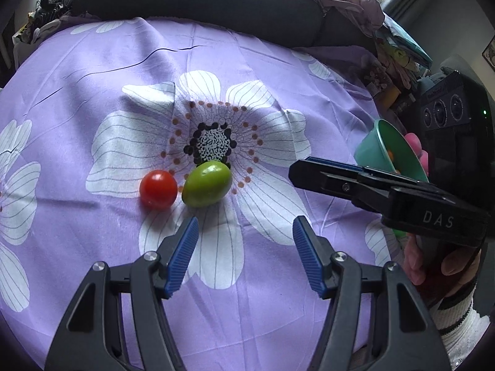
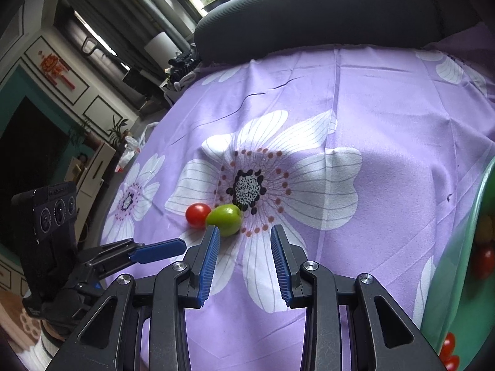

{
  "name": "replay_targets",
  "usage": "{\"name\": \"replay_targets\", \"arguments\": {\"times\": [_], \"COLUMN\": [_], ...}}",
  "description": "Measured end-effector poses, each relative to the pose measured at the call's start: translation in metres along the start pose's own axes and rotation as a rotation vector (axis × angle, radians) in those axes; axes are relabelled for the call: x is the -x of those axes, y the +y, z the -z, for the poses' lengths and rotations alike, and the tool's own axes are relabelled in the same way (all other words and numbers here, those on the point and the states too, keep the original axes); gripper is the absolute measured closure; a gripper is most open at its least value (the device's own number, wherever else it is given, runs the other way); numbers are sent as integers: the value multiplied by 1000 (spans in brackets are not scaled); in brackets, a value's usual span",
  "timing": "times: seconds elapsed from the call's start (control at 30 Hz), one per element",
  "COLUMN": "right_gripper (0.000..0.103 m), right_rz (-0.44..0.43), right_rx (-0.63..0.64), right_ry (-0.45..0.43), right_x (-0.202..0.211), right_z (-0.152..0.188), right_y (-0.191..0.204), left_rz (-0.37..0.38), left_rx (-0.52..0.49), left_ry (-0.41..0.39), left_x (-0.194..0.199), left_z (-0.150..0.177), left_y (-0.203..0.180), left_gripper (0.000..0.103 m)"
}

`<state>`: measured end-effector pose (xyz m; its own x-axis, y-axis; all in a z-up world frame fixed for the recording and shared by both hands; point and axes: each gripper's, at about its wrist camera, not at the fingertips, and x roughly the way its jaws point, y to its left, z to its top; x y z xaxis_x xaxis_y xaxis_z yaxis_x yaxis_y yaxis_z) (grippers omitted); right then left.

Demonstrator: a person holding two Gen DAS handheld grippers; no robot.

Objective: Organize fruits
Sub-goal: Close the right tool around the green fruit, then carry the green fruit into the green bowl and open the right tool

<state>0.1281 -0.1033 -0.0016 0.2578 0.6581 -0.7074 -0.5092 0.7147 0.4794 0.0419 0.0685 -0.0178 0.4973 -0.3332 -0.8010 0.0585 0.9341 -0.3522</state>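
Fruit is partly sorted: several pieces are seen in the green bowl (image 2: 458, 278) at right of frame. Left on the table (image 1: 278, 61) at centre are a red tomato (image 1: 158, 189) touching a green fruit (image 1: 207, 183). Left tool (image 1: 246, 232) and right tool (image 2: 245, 241) are spread, empty.

Red tomato (image 1: 158, 189), green fruit (image 1: 206, 183), teal bowl (image 1: 390, 147), purple cloth (image 1: 278, 71) with white flowers

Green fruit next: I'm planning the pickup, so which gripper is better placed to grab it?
Probably the left gripper: open, empty, the green fruit just ahead of its fingertips. The right gripper is open too, but the fruit sits off its left finger.
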Motion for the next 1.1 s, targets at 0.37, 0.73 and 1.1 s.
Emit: {"name": "replay_targets", "arguments": {"times": [0.37,0.73,1.1], "right_gripper": [66,63,64], "right_rz": [-73,-99,-135], "right_rx": [-18,-49,-71], "right_ry": [105,162,158], "right_x": [-50,-78,-82], "right_z": [-16,-24,-19], "right_y": [6,3,-2], "left_rz": [-57,-65,-59], "left_rx": [-14,-51,-36], "left_ry": [35,24,11], "left_x": [-25,-39,-38], "left_z": [-14,-23,-21], "left_y": [15,20,21], "left_gripper": [41,55,67]}}
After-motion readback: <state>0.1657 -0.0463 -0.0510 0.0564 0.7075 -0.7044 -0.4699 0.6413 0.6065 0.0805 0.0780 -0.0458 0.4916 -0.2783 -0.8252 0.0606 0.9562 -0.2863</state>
